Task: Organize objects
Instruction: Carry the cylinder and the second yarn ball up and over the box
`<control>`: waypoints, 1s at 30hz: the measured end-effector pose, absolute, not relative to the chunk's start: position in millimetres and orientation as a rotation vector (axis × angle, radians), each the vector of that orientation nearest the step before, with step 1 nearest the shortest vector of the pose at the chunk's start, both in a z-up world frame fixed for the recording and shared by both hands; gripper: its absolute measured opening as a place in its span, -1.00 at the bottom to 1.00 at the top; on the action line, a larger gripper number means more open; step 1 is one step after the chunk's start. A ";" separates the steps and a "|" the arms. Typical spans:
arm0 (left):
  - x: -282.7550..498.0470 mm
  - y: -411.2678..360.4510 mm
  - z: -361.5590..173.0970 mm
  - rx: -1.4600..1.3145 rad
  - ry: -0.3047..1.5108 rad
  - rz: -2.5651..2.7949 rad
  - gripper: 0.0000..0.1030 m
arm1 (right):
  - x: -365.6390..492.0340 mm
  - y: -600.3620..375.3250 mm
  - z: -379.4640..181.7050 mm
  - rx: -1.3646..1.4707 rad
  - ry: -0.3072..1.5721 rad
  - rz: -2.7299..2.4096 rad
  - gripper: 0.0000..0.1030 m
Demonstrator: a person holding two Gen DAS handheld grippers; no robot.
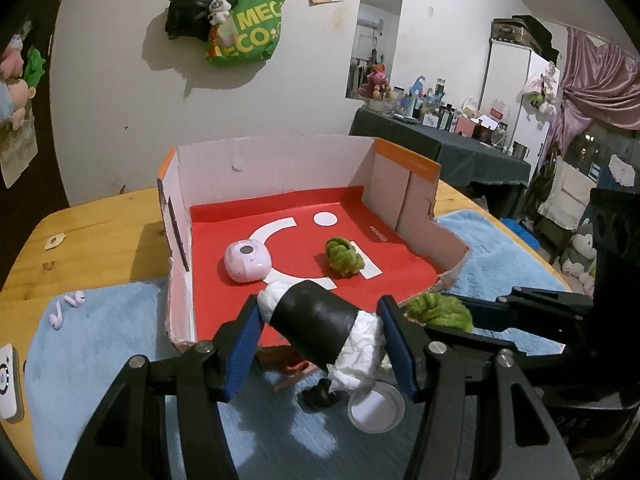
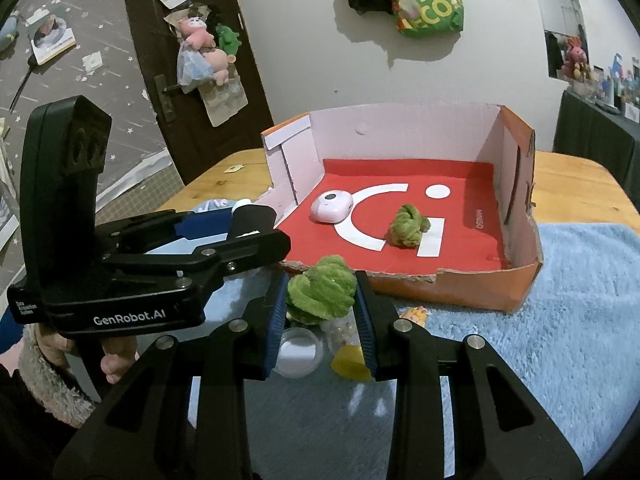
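My left gripper is shut on a black roll stuffed with white crumpled paper, held tilted just above the torn front edge of the cardboard box. My right gripper is shut on a green fuzzy ball, in front of the box's front wall. On the box's red floor lie a pink round gadget and a second green fuzzy ball. In the right wrist view the left gripper shows at the left, with the roll in it.
A blue fluffy mat covers the wooden table in front of the box. Under the grippers lie a white round lid, a small black piece and a yellow piece. Pink earbuds lie at the left.
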State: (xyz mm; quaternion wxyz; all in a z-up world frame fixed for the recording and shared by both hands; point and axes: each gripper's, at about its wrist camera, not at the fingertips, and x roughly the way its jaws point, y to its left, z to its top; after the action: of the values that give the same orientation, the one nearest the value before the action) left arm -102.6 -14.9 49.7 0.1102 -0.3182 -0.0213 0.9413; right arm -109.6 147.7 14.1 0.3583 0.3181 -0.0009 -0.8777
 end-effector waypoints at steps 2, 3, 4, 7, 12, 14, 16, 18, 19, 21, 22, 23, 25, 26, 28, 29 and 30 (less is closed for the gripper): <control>-105.3 -14.6 50.0 -0.936 -0.056 2.766 0.17 | -112.8 148.0 15.4 0.818 -0.003 -2.265 -0.40; -107.2 -14.3 50.3 -0.937 -0.052 2.766 0.17 | -113.8 148.2 15.7 0.816 -0.002 -2.266 -0.40; -108.1 -14.5 50.5 -0.937 -0.051 2.766 0.17 | -115.0 148.1 16.3 0.813 0.001 -2.267 -0.40; -112.7 -14.5 50.4 -0.939 -0.048 2.769 0.17 | -120.5 148.1 18.9 0.808 0.001 -2.265 -0.40; -121.0 -16.9 49.5 -0.952 -0.062 2.765 0.17 | -130.1 148.1 19.7 0.815 -0.001 -2.257 -0.40; -123.1 -17.4 49.2 -0.959 -0.063 2.765 0.17 | -134.1 148.3 19.9 0.820 -0.002 -2.255 -0.40; -126.4 -17.5 48.9 -0.968 -0.052 2.768 0.17 | -138.6 148.5 19.8 0.827 0.001 -2.255 -0.40; -129.4 -17.6 49.2 -0.974 -0.044 2.768 0.17 | -142.7 148.9 19.3 0.834 0.001 -2.255 -0.40; -131.2 -17.5 49.2 -0.978 -0.041 2.768 0.17 | -145.2 149.1 18.6 0.838 -0.001 -2.254 -0.40; -134.6 -17.0 48.3 -0.988 -0.034 2.765 0.17 | -149.6 148.1 17.3 0.850 -0.002 -2.247 -0.40; -135.7 -16.8 47.9 -0.994 -0.031 2.764 0.17 | -152.2 147.4 16.7 0.857 -0.002 -2.241 -0.40; -138.1 -16.3 46.6 -1.005 -0.026 2.761 0.17 | -154.7 146.4 16.2 0.864 0.000 -2.234 -0.40; -140.7 -15.8 44.3 -1.019 -0.018 2.755 0.17 | -158.5 144.9 15.7 0.874 0.005 -2.228 -0.40; -142.3 -15.4 43.2 -1.025 -0.014 2.752 0.17 | -160.6 144.2 15.2 0.880 0.007 -2.225 -0.40; -145.3 -15.4 40.8 -1.039 -0.012 2.743 0.17 | -164.8 142.4 13.6 0.892 0.011 -2.216 -0.40; -146.1 -15.5 39.9 -1.042 -0.013 2.741 0.17 | -166.6 141.8 13.0 0.897 0.012 -2.211 -0.40; -148.0 -16.0 38.5 -1.051 -0.015 2.736 0.17 | -168.7 140.6 11.8 0.904 0.014 -2.206 -0.40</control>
State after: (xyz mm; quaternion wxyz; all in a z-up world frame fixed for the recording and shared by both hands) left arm -148.0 -16.0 38.5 0.1050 -0.3565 -0.0050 0.9284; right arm -168.7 140.6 11.8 0.3695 0.3524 0.0056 -0.8598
